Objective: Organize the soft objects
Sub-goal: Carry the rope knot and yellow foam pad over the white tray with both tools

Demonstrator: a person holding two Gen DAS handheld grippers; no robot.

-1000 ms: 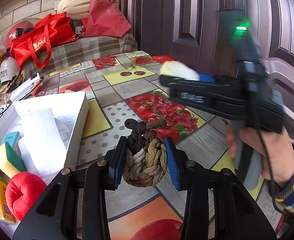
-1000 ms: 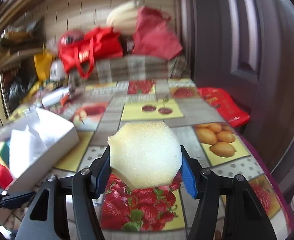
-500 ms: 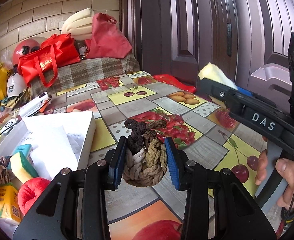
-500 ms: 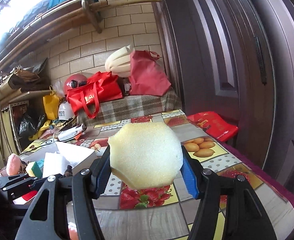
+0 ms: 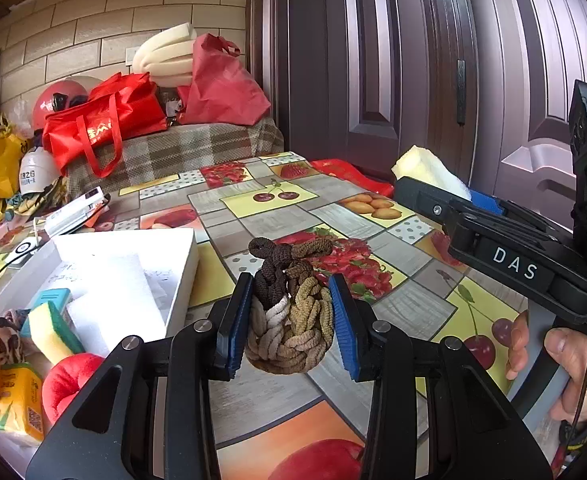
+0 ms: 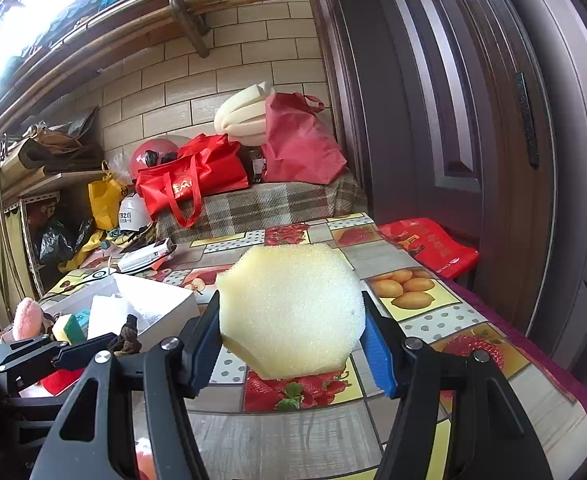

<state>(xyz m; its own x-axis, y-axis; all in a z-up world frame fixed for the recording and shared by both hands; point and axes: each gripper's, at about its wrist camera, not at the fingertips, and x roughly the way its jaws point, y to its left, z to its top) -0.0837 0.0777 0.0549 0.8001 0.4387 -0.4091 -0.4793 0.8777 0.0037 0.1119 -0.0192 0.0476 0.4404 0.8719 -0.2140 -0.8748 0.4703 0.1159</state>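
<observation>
My left gripper [image 5: 291, 326] is shut on a bundle of brown and tan hair ties [image 5: 289, 316], held above the fruit-print tablecloth [image 5: 381, 280]. My right gripper [image 6: 293, 340] is shut on a pale yellow foam sponge [image 6: 291, 308], also held above the table. The right gripper shows in the left wrist view [image 5: 433, 190] at the right, with the sponge [image 5: 429, 170] at its tip. The left gripper shows in the right wrist view [image 6: 123, 340] at lower left.
A white box [image 5: 183, 240] with white foam stands at left. Beside it lie a yellow-green sponge [image 5: 51, 332], a red plush [image 5: 67, 380], a pink plush [image 6: 27, 318] and a yellow pack [image 5: 17, 404]. Red bags [image 5: 105, 128] sit on a plaid bench behind. A dark door [image 5: 373, 60] stands at right.
The right gripper with the sponge has swung from across the left wrist view to its right side and tilted upward. The left gripper still holds the hair ties, nearly still.
</observation>
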